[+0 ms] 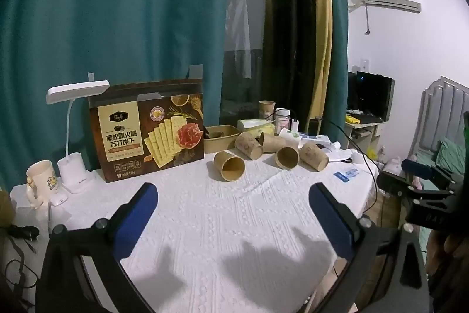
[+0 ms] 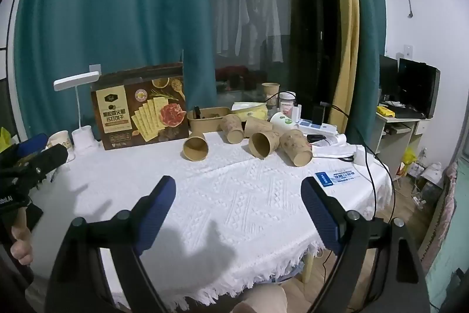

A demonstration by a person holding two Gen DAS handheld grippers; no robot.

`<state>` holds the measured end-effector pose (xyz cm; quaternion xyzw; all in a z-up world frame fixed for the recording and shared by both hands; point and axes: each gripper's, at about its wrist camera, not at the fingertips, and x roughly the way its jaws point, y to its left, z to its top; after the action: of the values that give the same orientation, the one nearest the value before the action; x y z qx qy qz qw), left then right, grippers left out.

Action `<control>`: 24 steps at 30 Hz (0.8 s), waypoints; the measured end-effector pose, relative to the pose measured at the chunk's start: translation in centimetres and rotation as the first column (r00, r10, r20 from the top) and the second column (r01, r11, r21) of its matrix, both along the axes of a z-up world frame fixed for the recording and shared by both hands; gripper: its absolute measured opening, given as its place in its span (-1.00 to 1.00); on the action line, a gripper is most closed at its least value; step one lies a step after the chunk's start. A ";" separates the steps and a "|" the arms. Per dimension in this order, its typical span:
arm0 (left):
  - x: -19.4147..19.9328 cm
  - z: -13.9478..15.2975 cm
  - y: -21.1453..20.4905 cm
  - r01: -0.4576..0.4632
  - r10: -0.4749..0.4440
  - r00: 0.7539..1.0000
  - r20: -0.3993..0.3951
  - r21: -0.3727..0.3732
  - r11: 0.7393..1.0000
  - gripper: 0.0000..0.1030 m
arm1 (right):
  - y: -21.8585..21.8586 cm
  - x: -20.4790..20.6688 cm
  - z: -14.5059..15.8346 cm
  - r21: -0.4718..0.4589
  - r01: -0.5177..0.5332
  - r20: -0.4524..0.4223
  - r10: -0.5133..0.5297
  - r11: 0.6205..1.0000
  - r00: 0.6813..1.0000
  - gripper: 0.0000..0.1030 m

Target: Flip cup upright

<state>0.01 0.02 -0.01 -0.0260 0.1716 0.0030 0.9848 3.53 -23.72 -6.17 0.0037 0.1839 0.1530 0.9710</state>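
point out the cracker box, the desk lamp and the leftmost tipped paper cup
cracker box (image 1: 146, 134), left wrist view, front panel
desk lamp (image 1: 76, 90), left wrist view, flat head
leftmost tipped paper cup (image 2: 195, 148), right wrist view, open mouth

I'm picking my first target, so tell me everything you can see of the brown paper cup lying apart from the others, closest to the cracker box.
The leftmost cup is plain brown paper with a rolled rim and no print that shows. It lies on its side on the white tablecloth, open mouth turned toward the cameras and tipped slightly down, so the empty inside shows; its base points back toward the brown tray. It looks undented. It sits right of the cracker box, touching neither that nor any other cup. Only the cloth touches it.
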 end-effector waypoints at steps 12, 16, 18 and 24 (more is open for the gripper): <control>0.0 0.0 0.0 0.000 0.000 1.000 -0.002 0.000 1.000 0.99 | 0.6 -0.8 0.6 0.004 0.008 0.003 -0.008 1.000 1.000 0.67; -0.1 0.0 0.0 0.009 -0.009 1.000 0.002 -0.002 1.000 0.99 | 0.4 -0.2 0.3 0.006 0.004 0.000 -0.004 1.000 1.000 0.67; 0.0 -0.2 0.3 0.011 -0.011 1.000 0.004 0.000 1.000 0.99 | 0.2 -0.1 0.3 0.006 0.005 0.000 -0.005 1.000 1.000 0.67; -0.2 0.0 0.1 0.017 -0.017 1.000 -0.005 -0.007 1.000 0.99 | 0.2 -0.4 0.4 0.007 0.004 0.002 -0.004 1.000 1.000 0.67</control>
<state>-0.18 0.12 0.00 -0.0279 0.1744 -0.0058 0.9843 3.15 -23.48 -5.76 0.0073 0.1824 0.1516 0.9714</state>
